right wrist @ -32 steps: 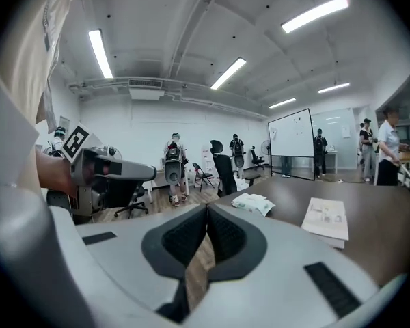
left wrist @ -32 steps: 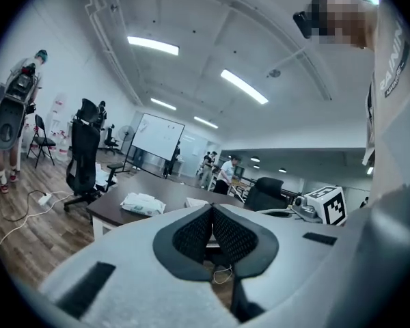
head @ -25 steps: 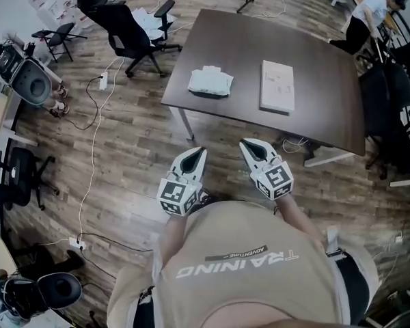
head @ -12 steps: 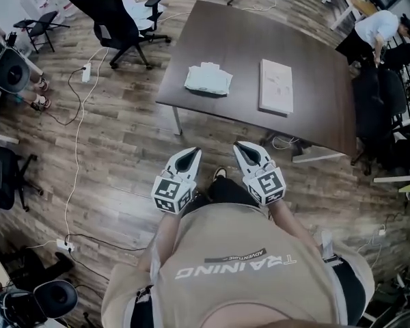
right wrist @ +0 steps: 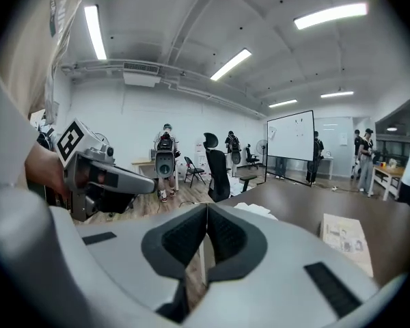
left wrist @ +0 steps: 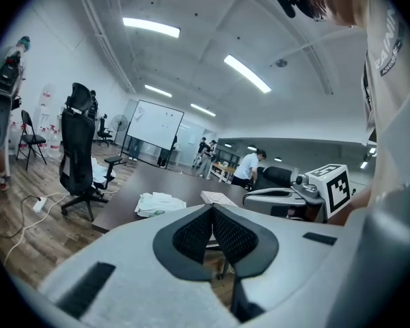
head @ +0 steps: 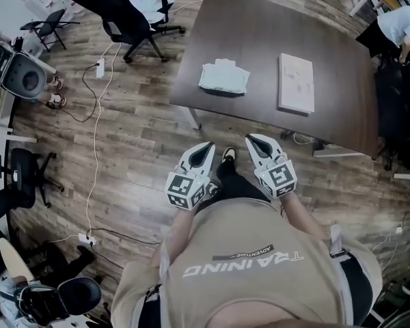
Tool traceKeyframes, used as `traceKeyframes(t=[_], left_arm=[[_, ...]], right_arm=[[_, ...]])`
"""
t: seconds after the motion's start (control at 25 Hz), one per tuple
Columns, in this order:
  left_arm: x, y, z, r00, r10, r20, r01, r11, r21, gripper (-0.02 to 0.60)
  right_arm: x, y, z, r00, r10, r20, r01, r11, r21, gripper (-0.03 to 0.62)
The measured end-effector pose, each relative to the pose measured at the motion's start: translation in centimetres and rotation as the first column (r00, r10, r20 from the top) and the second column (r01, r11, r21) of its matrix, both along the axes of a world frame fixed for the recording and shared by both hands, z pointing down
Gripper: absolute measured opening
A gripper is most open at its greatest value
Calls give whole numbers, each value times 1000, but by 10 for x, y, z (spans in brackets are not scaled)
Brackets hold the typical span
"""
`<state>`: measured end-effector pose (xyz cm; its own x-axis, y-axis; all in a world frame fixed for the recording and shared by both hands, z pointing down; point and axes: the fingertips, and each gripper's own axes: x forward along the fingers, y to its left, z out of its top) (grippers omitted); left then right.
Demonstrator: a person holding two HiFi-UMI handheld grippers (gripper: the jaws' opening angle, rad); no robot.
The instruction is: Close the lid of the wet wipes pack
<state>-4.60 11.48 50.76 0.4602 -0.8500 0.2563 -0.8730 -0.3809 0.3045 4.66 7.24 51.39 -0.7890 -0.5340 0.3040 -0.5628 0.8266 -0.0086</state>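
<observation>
A white wet wipes pack (head: 223, 77) lies on the dark brown table (head: 260, 39), towards its left side; the same pack (left wrist: 157, 203) shows far off in the left gripper view and as a pale edge (right wrist: 254, 210) in the right gripper view. Whether its lid is up I cannot tell. My left gripper (head: 208, 149) and right gripper (head: 252, 141) are held close to my body above the wooden floor, well short of the table's near edge. Both are shut, jaws touching, with nothing between them.
A white flat box or booklet (head: 296, 82) lies on the table right of the pack. Black office chairs (head: 126, 19) stand at the far left, cables (head: 96, 135) trail across the floor, and a person (head: 400, 26) stands at the table's far right.
The head view has shifted so the table and pack sit slightly to the right and lower. Both grippers stay shut in front of my body.
</observation>
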Motion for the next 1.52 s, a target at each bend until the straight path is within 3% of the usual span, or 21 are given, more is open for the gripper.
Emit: traceKeyframes(t=[0.24,0.44,0.56,0.72,0.88,0.96,1.08,1.2,1.36,1.52], left_arm=[[-24,-51,4,1000,1,27,1,998,-70,11],[-25,-117,-12,999,26,20,-25,999,-47,11],[-30,-147,-22,1000,10,-15,-11,999,-35,11],[-38,-168,-16,1000,-18,4,18,999,-48,11],[-52,-179,-2,983,-98,-157,77,987,-139,11],[-59,-188,-2,985,-109,-136,89,985,-146,11],[-66,-202,-6,998,-63,-23,61,992,-107,11],[-73,-221,0,999,-7,39,11,996,-91,11],[-71,-258,7,997,66,-40,-70,992,-106,11],[-63,-300,-22,987,150,-53,-151,989,-1,11]], right_arm=[[-35,-60,-9,998,-50,35,48,998,46,14],[-40,-117,7,997,-23,67,22,1000,9,14],[-44,-143,8,998,-47,29,46,998,43,14],[-54,-167,10,996,-91,14,90,994,67,15],[-53,-181,20,997,-71,28,71,997,13,15],[-50,-190,28,999,-34,35,35,999,-29,15],[-52,-201,34,998,7,58,-3,997,-82,14],[-60,-213,34,998,28,61,-22,995,-97,15],[-62,-231,27,996,86,30,-83,991,-104,15],[-54,-256,13,986,165,5,-164,982,-98,15]])
